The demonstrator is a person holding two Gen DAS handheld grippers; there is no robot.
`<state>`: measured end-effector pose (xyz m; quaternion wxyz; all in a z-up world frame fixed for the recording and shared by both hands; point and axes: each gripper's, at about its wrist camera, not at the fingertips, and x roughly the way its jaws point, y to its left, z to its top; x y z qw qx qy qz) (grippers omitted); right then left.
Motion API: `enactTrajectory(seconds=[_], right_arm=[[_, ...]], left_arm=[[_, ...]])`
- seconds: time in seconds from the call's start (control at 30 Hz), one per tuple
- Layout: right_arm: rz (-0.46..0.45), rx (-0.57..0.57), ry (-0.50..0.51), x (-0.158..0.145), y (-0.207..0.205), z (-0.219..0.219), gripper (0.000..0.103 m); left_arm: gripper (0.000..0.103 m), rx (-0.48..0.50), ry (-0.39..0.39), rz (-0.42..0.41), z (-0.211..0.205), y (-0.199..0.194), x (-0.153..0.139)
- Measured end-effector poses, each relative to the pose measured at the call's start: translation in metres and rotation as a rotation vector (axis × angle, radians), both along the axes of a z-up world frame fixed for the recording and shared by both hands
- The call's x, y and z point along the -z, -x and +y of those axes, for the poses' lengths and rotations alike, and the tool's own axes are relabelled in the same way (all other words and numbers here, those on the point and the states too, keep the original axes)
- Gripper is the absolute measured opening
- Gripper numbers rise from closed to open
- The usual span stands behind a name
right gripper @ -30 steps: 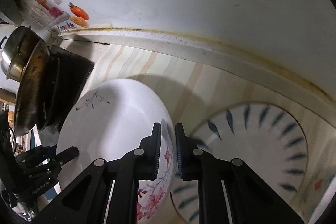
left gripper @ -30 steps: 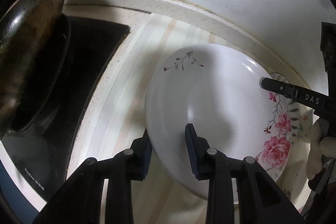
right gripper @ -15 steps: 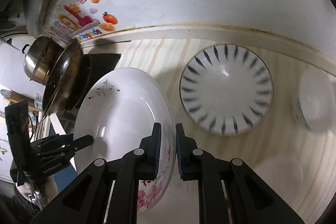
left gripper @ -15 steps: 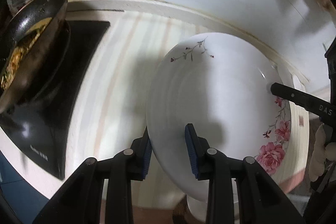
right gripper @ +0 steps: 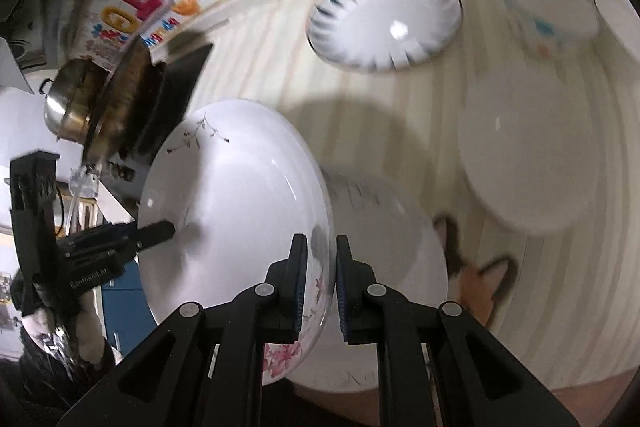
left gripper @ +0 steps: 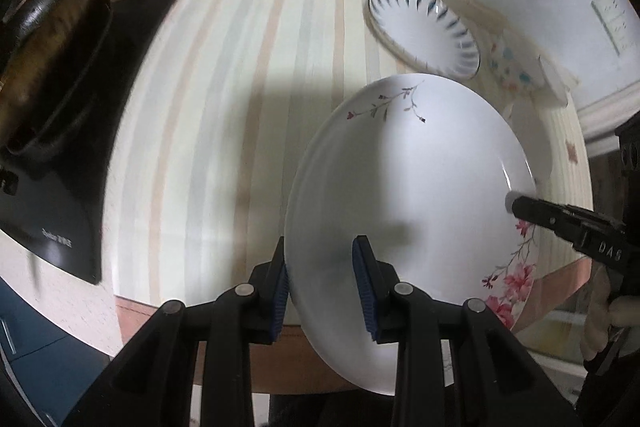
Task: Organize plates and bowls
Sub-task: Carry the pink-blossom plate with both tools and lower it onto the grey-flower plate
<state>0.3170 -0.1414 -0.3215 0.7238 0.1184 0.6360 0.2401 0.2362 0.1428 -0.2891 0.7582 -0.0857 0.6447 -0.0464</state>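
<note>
A white plate with pink flowers hangs tilted above the striped counter, held from two sides. My left gripper is shut on its near rim, with one blue pad on each face. On the opposite rim, beside the pink flowers, my right gripper is shut. Each gripper shows in the other's view: the right fingertip at the plate's right edge, the left fingertip inside the flowered plate. A blue-streaked plate lies on the counter behind.
A plain white plate lies to the right, and a small bowl with coloured dots stands behind it. Another white dish lies under the held plate. The black stove, a wok and a steel pot are at left.
Both grippers have carried the flowered plate to the right, away from the stove. The blue-streaked plate, the plain white plate and the dotted bowl have come into view.
</note>
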Motion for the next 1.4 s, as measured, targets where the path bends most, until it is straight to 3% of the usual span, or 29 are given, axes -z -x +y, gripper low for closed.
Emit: enactTrajectory(seconds=[0.23, 0.47, 1.0, 1.4], right_arm=[[0.066, 0.014, 0.033, 0.038, 0.024, -0.016, 0.015], [0.09, 0.04, 0.051, 0.054, 0.022, -0.031, 0.015], [0.099, 0.045, 0.065, 0.062, 0.016, -0.041, 0.015], [0.085, 0.029, 0.107, 0.055, 0.015, -0.041, 0.015]], left_arm=[[0.028, 0.065, -0.033, 0.057, -0.023, -0.001, 0.023], [0.028, 0.121, -0.057, 0.075, -0.045, -0.003, 0.034], [0.028, 0.153, -0.115, 0.105, -0.065, -0.005, 0.048], [0.028, 0.178, -0.153, 0.079, -0.08, 0.001, 0.05]])
